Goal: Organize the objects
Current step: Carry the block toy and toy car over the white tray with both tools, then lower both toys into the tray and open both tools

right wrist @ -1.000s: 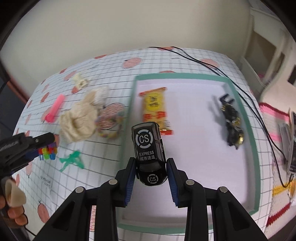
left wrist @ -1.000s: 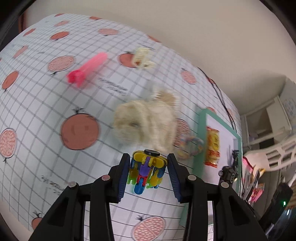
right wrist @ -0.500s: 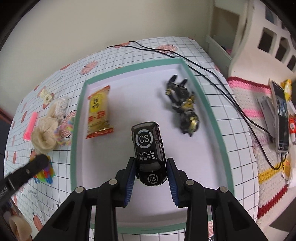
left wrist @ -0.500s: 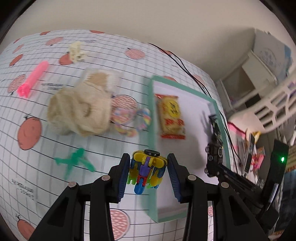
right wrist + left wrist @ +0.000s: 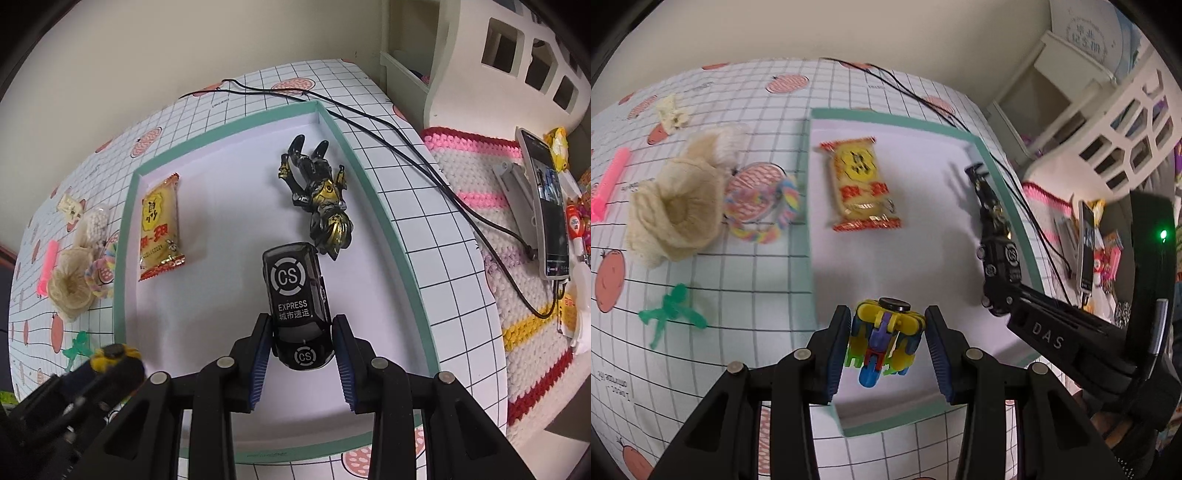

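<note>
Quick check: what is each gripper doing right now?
Left gripper: closed on the multicoloured block toy.
Right gripper: closed on the black toy car.

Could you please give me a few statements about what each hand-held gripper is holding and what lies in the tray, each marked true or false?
1. The right hand-held gripper holds a black toy car. True.
2. The left hand-held gripper is empty. False: it is shut on a colourful block toy.
3. A yellow snack packet lies inside the green-rimmed tray. True.
4. The black and gold figure lies on the tablecloth outside the tray. False: it lies inside the tray.
5. The pink stick lies in the tray. False: it lies on the tablecloth, left of the tray.
</note>
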`<state>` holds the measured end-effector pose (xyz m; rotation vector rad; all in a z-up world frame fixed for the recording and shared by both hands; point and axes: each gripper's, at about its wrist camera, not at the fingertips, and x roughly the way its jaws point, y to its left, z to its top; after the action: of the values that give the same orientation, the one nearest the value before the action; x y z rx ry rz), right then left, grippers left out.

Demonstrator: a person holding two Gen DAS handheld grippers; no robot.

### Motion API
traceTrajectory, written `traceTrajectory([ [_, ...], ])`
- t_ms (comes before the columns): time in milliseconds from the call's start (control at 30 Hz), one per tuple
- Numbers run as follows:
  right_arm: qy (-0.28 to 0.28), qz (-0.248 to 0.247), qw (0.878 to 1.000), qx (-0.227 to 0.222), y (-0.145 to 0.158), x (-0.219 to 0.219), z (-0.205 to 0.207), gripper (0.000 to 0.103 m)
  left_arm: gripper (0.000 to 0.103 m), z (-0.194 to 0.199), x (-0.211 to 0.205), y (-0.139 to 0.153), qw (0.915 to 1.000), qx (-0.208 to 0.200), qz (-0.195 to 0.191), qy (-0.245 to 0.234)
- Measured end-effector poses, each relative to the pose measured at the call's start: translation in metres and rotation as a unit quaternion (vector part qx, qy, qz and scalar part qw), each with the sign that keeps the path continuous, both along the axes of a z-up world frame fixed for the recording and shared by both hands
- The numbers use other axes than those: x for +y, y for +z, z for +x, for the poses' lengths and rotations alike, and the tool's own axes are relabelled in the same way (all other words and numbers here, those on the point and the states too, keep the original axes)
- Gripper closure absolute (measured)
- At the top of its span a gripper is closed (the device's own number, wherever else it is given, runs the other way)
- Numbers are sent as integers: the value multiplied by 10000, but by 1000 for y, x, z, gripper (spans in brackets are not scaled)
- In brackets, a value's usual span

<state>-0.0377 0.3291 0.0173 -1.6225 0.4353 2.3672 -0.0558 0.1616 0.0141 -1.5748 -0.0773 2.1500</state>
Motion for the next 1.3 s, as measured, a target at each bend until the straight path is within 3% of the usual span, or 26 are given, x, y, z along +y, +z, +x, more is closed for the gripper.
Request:
traceTrajectory([
  [400, 136, -24, 9995, -301, -12, -6, -1, 67, 60, 4, 9, -15, 9991, -198, -334, -145],
  [1300, 157, 82, 9992, -362, -13, -6, -2, 65, 60, 2, 1, -11, 9995, -63, -291, -75],
])
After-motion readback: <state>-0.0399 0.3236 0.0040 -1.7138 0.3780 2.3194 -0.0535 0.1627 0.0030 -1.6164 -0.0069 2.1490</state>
